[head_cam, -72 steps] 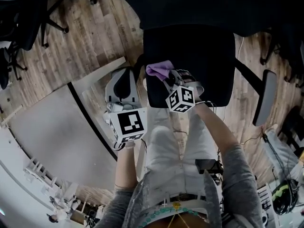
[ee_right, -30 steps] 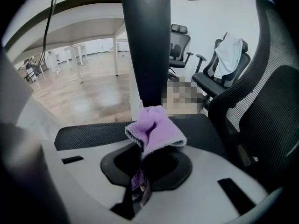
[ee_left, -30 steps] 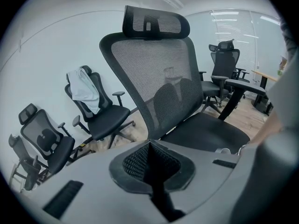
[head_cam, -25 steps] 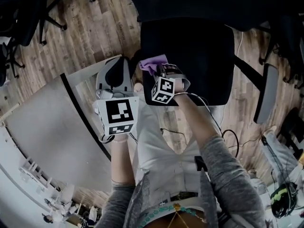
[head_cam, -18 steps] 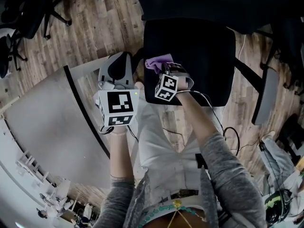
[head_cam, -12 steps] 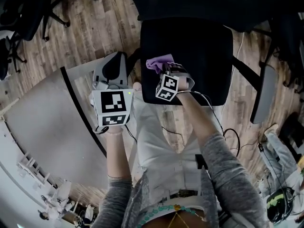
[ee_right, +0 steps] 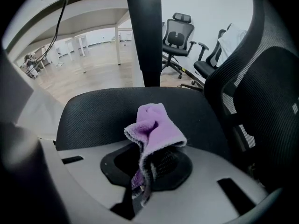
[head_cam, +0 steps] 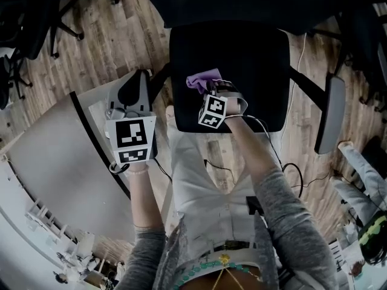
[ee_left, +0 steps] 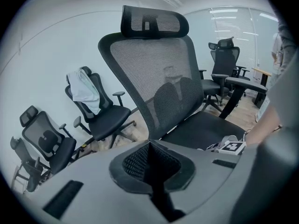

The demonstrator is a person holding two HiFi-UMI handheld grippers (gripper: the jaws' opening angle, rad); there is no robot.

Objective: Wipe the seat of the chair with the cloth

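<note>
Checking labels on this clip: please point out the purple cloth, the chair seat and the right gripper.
purple cloth [ee_right: 156,125], right gripper view, on its folded top.
chair seat [head_cam: 257,71], head view, bare fabric right of the cloth.
right gripper [head_cam: 211,92], head view, between its fingertips.

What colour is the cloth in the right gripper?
Light purple. The cloth shows best in the right gripper view.

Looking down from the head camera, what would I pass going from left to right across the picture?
Spare office chair → left gripper → purple cloth → grey armrest.
</note>
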